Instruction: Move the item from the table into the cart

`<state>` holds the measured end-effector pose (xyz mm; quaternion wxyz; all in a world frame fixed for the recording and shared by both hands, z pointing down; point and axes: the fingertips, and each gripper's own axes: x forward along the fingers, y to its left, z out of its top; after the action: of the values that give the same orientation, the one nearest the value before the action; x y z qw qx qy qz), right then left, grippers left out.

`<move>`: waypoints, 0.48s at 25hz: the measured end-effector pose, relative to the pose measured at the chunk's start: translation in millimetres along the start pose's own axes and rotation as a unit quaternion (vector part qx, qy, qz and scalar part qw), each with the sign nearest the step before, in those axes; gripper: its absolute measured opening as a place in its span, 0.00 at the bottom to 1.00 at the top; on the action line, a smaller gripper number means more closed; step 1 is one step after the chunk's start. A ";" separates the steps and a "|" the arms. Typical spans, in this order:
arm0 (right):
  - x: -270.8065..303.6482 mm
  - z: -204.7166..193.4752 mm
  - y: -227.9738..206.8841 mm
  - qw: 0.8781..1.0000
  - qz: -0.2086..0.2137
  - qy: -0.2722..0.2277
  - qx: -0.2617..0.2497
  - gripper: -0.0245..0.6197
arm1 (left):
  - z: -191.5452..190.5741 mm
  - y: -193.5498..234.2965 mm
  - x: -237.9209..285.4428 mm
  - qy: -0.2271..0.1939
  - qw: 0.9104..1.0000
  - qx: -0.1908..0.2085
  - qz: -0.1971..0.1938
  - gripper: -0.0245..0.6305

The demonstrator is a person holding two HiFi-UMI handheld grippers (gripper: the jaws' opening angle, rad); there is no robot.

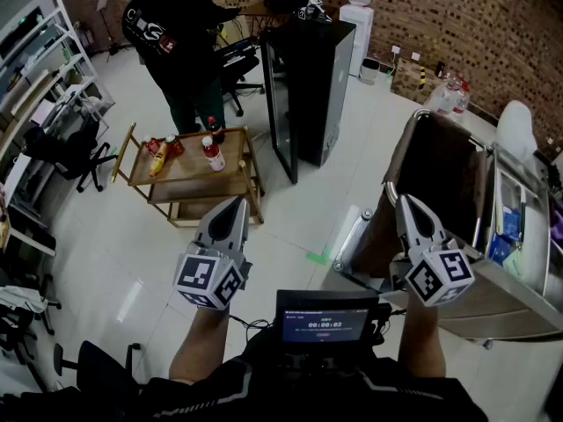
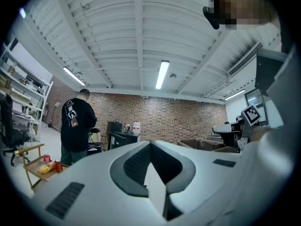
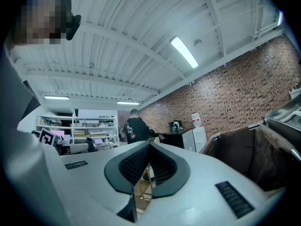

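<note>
Left gripper (image 1: 234, 207) & right gripper (image 1: 407, 205) both pinched shut, empty, w/ bottles (image 1: 213, 154) on wooden table (image 1: 189, 178) far left and cart (image 1: 400, 148) near right, so reaching in w/o opening jaws could topple a bottle, or bump the person (image 1: 176, 33) beside it.

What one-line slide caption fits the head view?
Left gripper and right gripper, both shut and empty, point toward a wooden table with bottles; the cart stands at right.
</note>
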<state>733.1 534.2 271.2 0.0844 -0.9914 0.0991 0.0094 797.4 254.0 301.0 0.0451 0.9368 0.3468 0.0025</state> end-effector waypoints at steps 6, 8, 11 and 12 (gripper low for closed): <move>30.3 -10.5 42.3 0.999 0.033 0.016 0.005 0.04 | 4.1 39.4 -29.7 0.002 1.000 -0.002 0.027 0.04; 49.3 -13.6 67.6 0.998 0.054 0.020 0.006 0.04 | 9.3 60.6 -47.0 0.001 0.999 -0.001 0.045 0.04; 79.9 -21.7 113.4 0.995 0.092 0.027 0.000 0.04 | 14.0 95.9 -83.2 0.000 0.997 -0.002 0.078 0.04; 89.3 -25.4 130.4 0.994 0.106 0.028 -0.003 0.04 | 13.7 108.6 -97.7 -0.003 0.996 -0.002 0.090 0.04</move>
<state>794.8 386.5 271.5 0.0775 -0.9754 0.2064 -0.0089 794.3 107.3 299.3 0.0476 0.9643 0.2606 0.0043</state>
